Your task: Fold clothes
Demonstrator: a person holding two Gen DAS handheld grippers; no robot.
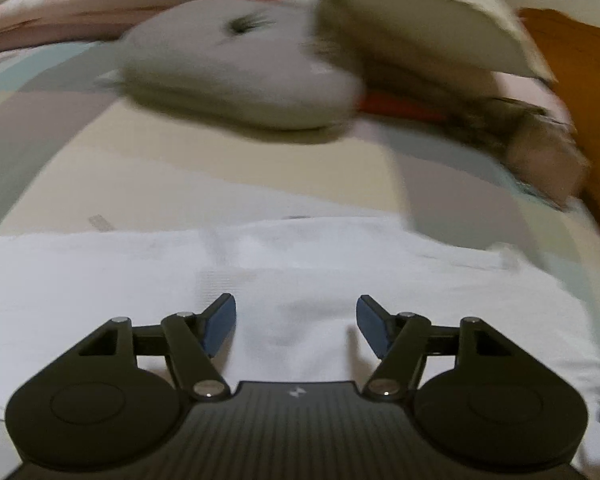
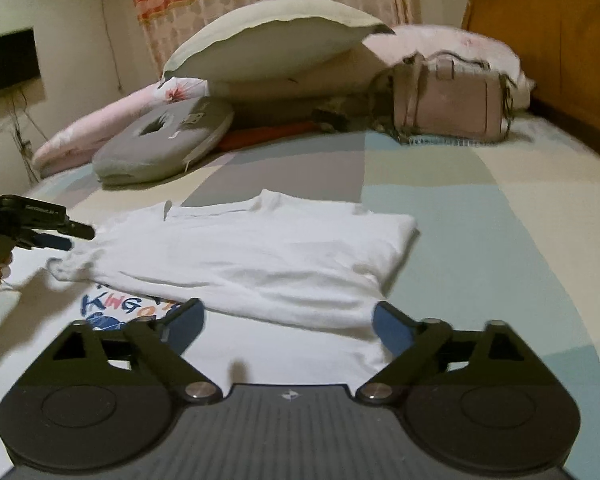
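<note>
Right wrist view shows the white T-shirt [image 2: 236, 256] mid-frame on the bed [image 2: 480, 208], partly folded over its print; right tongs [image 2: 288, 320] gape empty above it, left tongs [image 1: 296, 326] likewise spread, probably ready to grab.

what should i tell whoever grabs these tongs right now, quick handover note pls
Left tongs: open, holding nothing, low over the white t-shirt; in the right wrist view they sit at the shirt's left sleeve end.
Right tongs: open, holding nothing, at the shirt's near edge.
Shirt: lies on the bed, with the right side already folded in and a printed patch showing at the near left.
Behind it, clear of the work: grey cushion, pillow, pink handbag.
Done: a first fold, by the look of it.
Left: fold in the left sleeve side, then fold lengthwise and neaten.
</note>
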